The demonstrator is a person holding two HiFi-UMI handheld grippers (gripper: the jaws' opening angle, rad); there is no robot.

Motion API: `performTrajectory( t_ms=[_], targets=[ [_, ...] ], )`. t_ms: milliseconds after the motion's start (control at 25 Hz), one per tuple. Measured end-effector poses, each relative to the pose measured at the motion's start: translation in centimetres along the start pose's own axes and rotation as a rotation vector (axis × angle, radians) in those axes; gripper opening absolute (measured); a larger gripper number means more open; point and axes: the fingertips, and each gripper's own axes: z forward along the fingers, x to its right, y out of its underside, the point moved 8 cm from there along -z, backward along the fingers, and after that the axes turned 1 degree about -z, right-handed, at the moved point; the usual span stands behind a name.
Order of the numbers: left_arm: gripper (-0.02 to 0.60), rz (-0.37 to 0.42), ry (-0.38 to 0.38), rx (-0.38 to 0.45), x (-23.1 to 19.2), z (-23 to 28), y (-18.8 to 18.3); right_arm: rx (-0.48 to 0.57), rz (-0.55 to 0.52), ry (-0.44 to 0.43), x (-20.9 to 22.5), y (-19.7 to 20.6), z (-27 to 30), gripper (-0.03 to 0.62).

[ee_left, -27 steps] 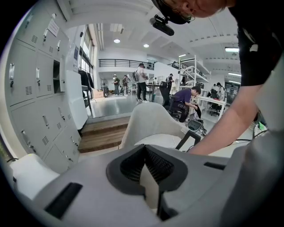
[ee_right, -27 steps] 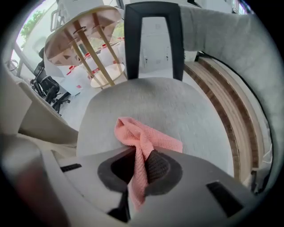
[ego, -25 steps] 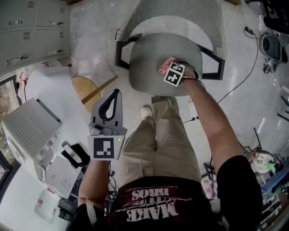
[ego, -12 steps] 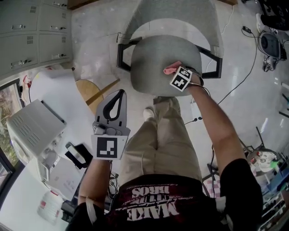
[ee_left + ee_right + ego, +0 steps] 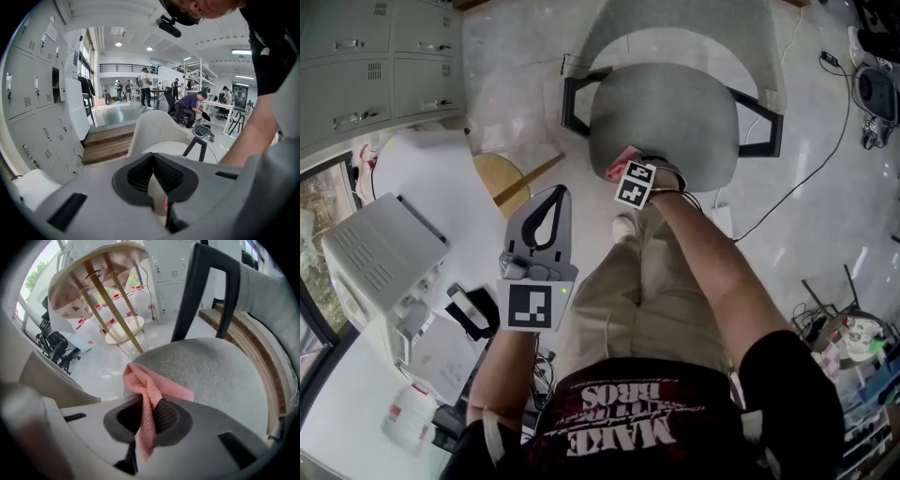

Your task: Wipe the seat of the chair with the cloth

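A grey padded chair seat (image 5: 675,117) with black armrests stands below me in the head view. My right gripper (image 5: 623,169) is shut on a pink cloth (image 5: 150,392), which lies bunched on the seat (image 5: 211,376) near its front left edge. The cloth (image 5: 619,161) peeks out beside the gripper's marker cube in the head view. My left gripper (image 5: 546,214) hangs off to the left, away from the chair, its jaws closed on nothing (image 5: 152,164).
A round wooden side table (image 5: 502,178) stands left of the chair, seen also in the right gripper view (image 5: 93,277). Grey lockers (image 5: 375,56) line the far left. A curved white bench (image 5: 675,28) lies behind the chair. Cables run on the floor at the right.
My right gripper has dragged the pink cloth from the seat's middle toward its front left edge. The left gripper has stayed held off to the side.
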Motion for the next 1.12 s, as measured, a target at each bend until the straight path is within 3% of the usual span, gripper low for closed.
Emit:
performTrajectory(
  t_ms=[200,480,560,680,840,1120],
  targets=[
    [0.006,-0.004,-0.041,0.025,-1.3,-1.1,-1.4,-0.049,0.059,0.013,1.8,5.5,-1.9,0.031],
    [0.006,0.022,-0.037,0.096,-0.8,-2.4,-4.9,-0.233,0.305,0.082,3.0,18.5,-6.0,0.031],
    [0.006,0.026,-0.041,0.109,-0.6,-3.0,-5.7,-0.232,0.385,0.125,3.1,21.5,-7.7,0.031],
    [0.005,0.018,-0.051,0.126,-0.5,-4.2,-6.5,-0.102,0.539,0.188,2.5,23.8,-11.1,0.031],
    [0.005,0.012,-0.056,0.146,-0.3,-6.1,-7.3,0.090,0.620,0.282,0.5,23.2,-16.1,0.029],
    [0.006,0.027,-0.082,0.219,-0.6,-10.2,-9.7,0.422,0.605,0.374,-3.7,17.1,-26.8,0.029]
  ],
)
